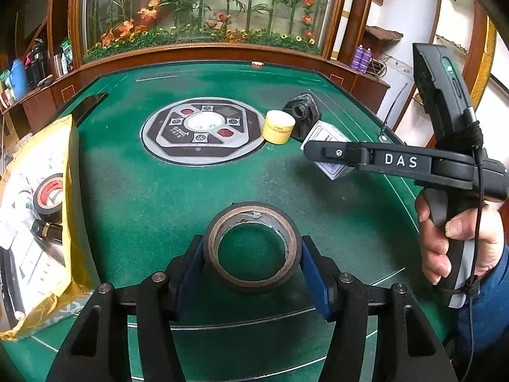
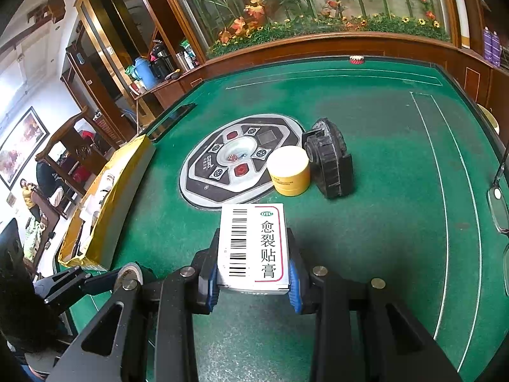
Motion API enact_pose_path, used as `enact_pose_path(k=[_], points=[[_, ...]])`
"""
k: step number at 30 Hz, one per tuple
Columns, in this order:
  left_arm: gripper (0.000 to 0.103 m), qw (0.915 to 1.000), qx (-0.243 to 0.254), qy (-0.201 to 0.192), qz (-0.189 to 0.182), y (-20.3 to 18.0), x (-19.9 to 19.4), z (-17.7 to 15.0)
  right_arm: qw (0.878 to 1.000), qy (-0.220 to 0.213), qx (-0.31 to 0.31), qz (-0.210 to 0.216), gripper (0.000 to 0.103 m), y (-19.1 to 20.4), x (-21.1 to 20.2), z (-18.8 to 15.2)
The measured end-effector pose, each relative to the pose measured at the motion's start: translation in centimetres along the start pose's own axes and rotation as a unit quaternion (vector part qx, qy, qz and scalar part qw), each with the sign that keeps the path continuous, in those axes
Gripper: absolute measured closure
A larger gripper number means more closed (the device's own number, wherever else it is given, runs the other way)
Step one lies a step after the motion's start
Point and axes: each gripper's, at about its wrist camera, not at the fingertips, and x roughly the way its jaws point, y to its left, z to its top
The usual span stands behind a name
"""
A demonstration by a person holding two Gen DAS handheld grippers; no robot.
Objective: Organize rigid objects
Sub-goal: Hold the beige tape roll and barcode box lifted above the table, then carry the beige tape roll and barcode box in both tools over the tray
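Note:
My left gripper [image 1: 253,264] is shut on a dark roll of tape [image 1: 253,278], its blue pads against both sides, over the green table. My right gripper [image 2: 253,278] is shut on a white medicine box [image 2: 254,245] with a barcode and Chinese print; the box also shows in the left wrist view [image 1: 331,167], held above the table at the right. A yellow jar with a white lid [image 2: 289,170] and a black wheel-like part [image 2: 331,159] stand next to each other beside the table's centre console [image 2: 237,159].
A yellow-lined open box [image 1: 68,191] at the table's left edge holds a black tape roll with a red core [image 1: 47,197] and other items. A wooden rail and a flower display run along the far side. A small red cap [image 1: 257,64] lies at the far edge.

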Motion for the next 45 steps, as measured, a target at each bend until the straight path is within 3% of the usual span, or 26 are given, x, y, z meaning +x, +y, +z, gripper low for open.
enact_pose_path(k=[14,30,38,45], points=[[0.041,1.0000,-0.001,-0.006,-0.002,0.1,-0.5,0.2,1.000,0.001,0.000,-0.001,0.071,0.0,0.2,-0.1],[0.040,0.9980,-0.030,-0.055,0.006,3.0,-4.6,1.0,1.000,0.015,-0.003,-0.007,0.071,-0.3,1.3,-0.8],[0.040,0.9924,-0.075,-0.094,0.026,7.8,-7.5,1.3,0.999,0.017,-0.013,0.028,0.071,1.6,1.1,-0.7],[0.040,0.9810,-0.132,-0.107,0.093,14.5,-9.0,-0.3,0.995,0.016,-0.078,0.064,0.071,8.2,1.8,1.0]])
